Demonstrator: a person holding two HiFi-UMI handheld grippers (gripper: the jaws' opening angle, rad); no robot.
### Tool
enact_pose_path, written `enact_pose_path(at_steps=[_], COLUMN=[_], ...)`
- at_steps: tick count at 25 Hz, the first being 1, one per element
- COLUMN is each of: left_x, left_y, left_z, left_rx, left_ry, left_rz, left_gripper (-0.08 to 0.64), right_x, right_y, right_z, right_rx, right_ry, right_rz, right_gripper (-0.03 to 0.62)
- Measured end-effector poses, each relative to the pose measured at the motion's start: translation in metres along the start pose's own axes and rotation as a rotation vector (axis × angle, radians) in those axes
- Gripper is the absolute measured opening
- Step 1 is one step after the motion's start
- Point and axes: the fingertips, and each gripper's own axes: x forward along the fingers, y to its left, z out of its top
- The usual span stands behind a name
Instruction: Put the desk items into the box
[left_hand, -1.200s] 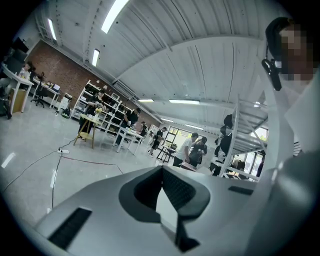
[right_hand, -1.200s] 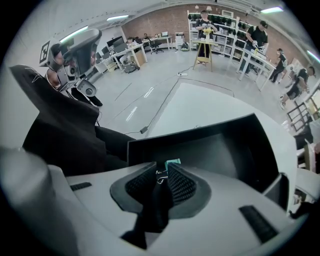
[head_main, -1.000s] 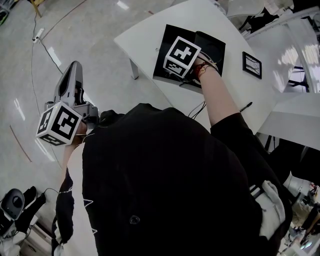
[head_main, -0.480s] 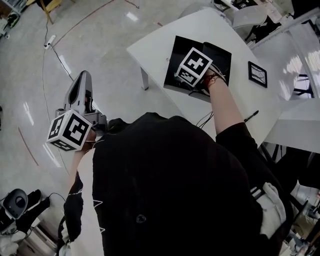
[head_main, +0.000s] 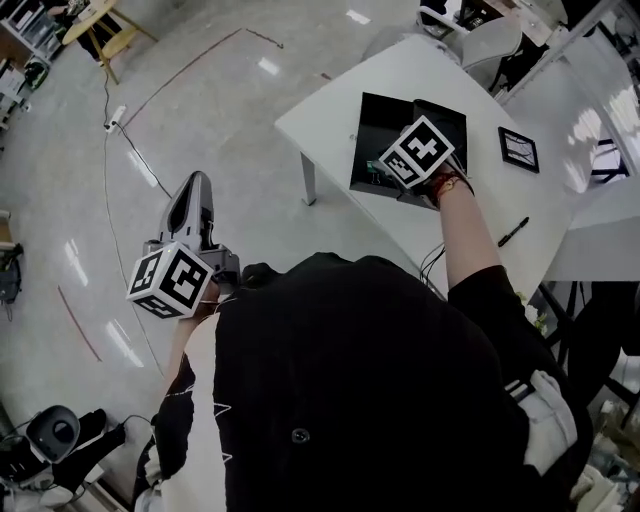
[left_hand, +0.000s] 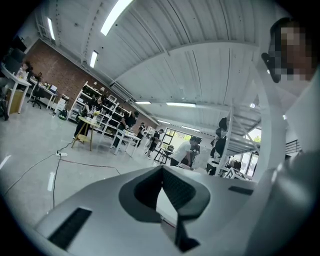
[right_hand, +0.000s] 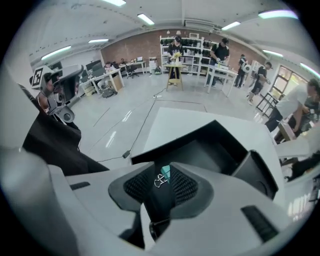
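An open black box (head_main: 385, 125) lies on the white table (head_main: 330, 110). My right gripper (right_hand: 161, 172) hangs over it, pointing steeply down; in the head view its marker cube (head_main: 418, 152) hides the jaws. Its jaws have just been opening and the pads (right_hand: 137, 186) now stand apart. In the gap show a binder clip's wire handle (right_hand: 159, 181) and a teal item (right_hand: 165, 173) inside the box, with no pad pressing on them. My left gripper (head_main: 197, 182) is held out over the floor, away from the table, shut and holding nothing (left_hand: 162, 169).
A black pen (head_main: 513, 232) lies near the table's right edge. Beyond the box is a small black-framed item (head_main: 519, 150). A cable (head_main: 125, 150) runs across the glossy floor. Chairs and another desk stand behind the table. People and shelves are far off in the gripper views.
My right gripper's cube has tilted and lifted a little over the box. The left gripper has drifted slightly over the floor. The head camera has swung, shifting the whole scene.
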Motion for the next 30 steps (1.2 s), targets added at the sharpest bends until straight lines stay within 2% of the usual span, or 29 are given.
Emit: enact_pose_path(at_steps=[4, 7, 14, 18, 21, 25, 30], left_x=[-0.015, -0.025, -0.067, -0.095, -0.115, -0.138, -0.172], left_y=[0.008, 0.010, 0.025, 0.034, 0.037, 0.039, 0.042], left_z=[-0.006, -0.007, -0.003, 0.002, 0.002, 0.003, -0.003], left_rx=[-0.036, -0.030, -0.035, -0.032, -0.034, -0.030, -0.032], left_ry=[0.014, 0.035, 0.055, 0.052, 0.053, 0.044, 0.038], left_rz=[-0.010, -0.033, -0.042, -0.046, -0.051, -0.058, -0.059], left_gripper=[0.011, 0.011, 0.011, 0.011, 0.011, 0.011, 0.011], right_x=[-0.018, -0.033, -0.068, -0.078, -0.091, -0.109, -0.120], right_y=[-0.001, 0.001, 0.041, 0.085, 0.123, 0.175, 0.234], right_z=[0.004, 0.010, 0.036, 0.051, 0.069, 0.099, 0.113], right_rx=[0.119, 0.234, 0.379, 0.471, 0.485, 0.435, 0.316], right_ry=[-0.111, -0.223, -0.517, -0.652, -0.737, -0.843, -0.869], right_rz=[-0.101, -0.182, -0.291, -0.242, -0.185, -0.107, -0.089], right_gripper=[0.072, 0.010, 0.006, 0.006, 0.006, 0.006, 0.006])
